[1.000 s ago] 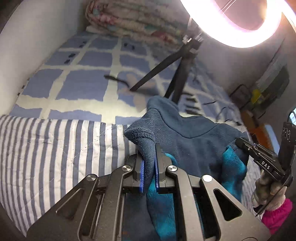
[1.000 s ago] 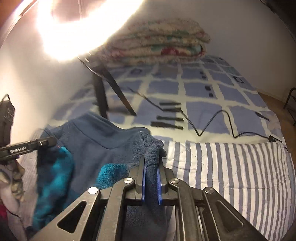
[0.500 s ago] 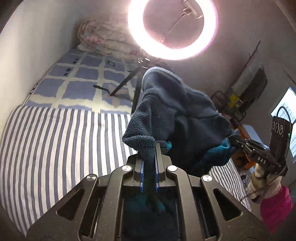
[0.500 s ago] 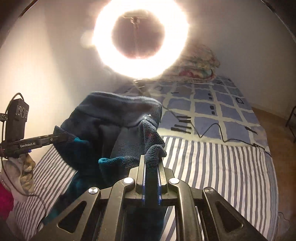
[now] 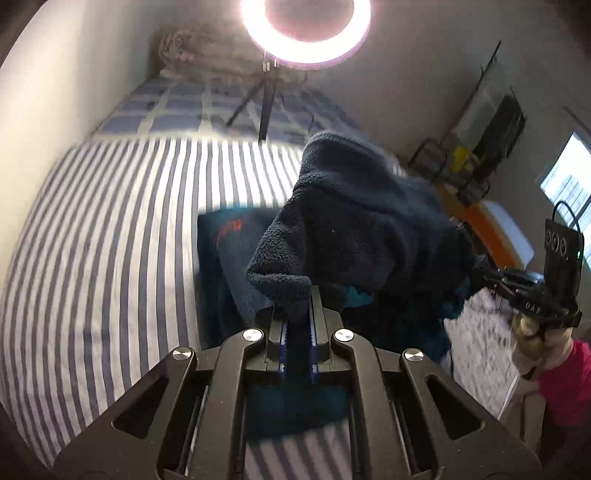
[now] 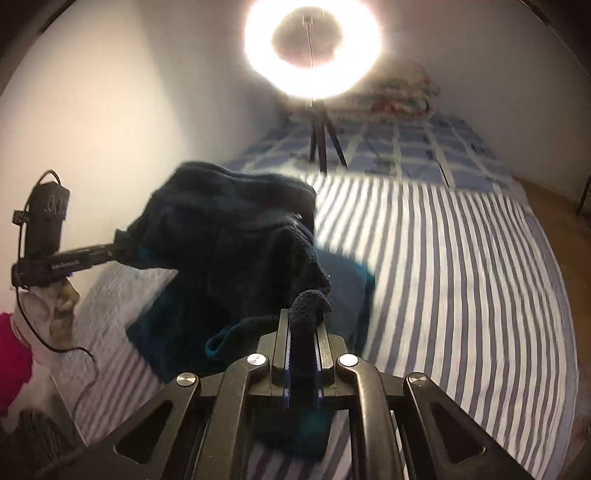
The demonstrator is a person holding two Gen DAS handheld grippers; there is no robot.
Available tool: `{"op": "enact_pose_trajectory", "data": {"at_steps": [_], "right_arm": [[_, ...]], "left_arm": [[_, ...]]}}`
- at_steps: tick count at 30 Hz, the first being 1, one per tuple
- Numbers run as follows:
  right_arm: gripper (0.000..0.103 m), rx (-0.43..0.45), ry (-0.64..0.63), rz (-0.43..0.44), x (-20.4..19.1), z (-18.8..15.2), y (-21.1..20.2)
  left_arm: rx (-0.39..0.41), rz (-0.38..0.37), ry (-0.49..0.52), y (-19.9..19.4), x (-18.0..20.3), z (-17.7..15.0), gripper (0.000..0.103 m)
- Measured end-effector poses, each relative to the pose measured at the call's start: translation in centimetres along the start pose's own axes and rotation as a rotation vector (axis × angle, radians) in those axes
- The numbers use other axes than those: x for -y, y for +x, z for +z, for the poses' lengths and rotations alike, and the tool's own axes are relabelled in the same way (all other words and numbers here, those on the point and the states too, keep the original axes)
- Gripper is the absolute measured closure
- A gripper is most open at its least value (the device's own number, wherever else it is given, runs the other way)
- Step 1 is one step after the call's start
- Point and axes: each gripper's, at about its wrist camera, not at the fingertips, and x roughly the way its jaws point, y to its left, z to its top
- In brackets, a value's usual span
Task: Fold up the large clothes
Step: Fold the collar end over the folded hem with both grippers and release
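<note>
A dark blue fleece garment with a teal lining hangs bunched in the air between my two grippers, above the striped bedsheet. My left gripper is shut on one fold of the fleece. My right gripper is shut on another fold of the same fleece garment. Each gripper shows in the other's view: the right gripper at the right edge of the left wrist view, the left gripper at the left of the right wrist view. The garment's lower part, with an orange print, trails on the sheet.
A lit ring light on a black tripod stands on the blue checked blanket at the far end of the bed. Folded quilts lie against the far wall. A white cloth lies by the person's pink sleeve.
Both grippers have drawn back along the bed and risen a little, lifting the fleece off the checked blanket to hang over the striped sheet. The ring light now stands farther away.
</note>
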Motion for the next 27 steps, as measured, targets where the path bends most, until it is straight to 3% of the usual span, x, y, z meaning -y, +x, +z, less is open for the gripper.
{"op": "enact_pose_trajectory", "data": {"at_steps": [3, 5, 7, 10, 13, 19, 20, 23, 27], "right_arm": [[0.095, -0.047, 0.009, -0.012, -0.2, -2.9, 0.2], [0.086, -0.067, -0.003, -0.028, -0.8, -4.2, -0.7], [0.079, -0.051, -0.001, -0.036, -1.0, -4.6, -2.4], [0.078, -0.009, 0.009, -0.031, -1.7, -4.7, -6.3], [0.075, 0.052, -0.003, -0.023, -3.7, -4.8, -11.3], [0.069, 0.122, -0.069, 0.0, -8.6, -5.7, -20.6], [0.062, 0.129, -0.084, -0.005, -9.2, -5.9, -21.8], [0.051, 0.171, -0.138, -0.018, -11.6, -5.9, -25.8], [0.041, 0.196, -0.176, -0.04, -12.7, -6.0, -27.3]], "left_arm": [[-0.058, 0.026, -0.005, 0.2, 0.0, -2.6, 0.094], [-0.076, 0.031, -0.013, -0.5, 0.0, -4.3, 0.093], [-0.066, 0.042, -0.009, -2.4, 0.3, -5.5, 0.087], [-0.033, 0.031, -0.018, -6.0, 0.7, -6.7, 0.086], [0.035, 0.024, 0.004, -12.0, 2.1, -8.0, 0.085], [0.1, -0.016, 0.024, -22.7, 4.9, -9.2, 0.07], [0.109, -0.022, 0.028, -24.4, 5.5, -9.2, 0.062], [0.149, -0.043, 0.046, -28.6, 6.9, -8.5, 0.039], [0.177, -0.056, 0.043, -30.6, 7.6, -8.2, 0.033]]}}
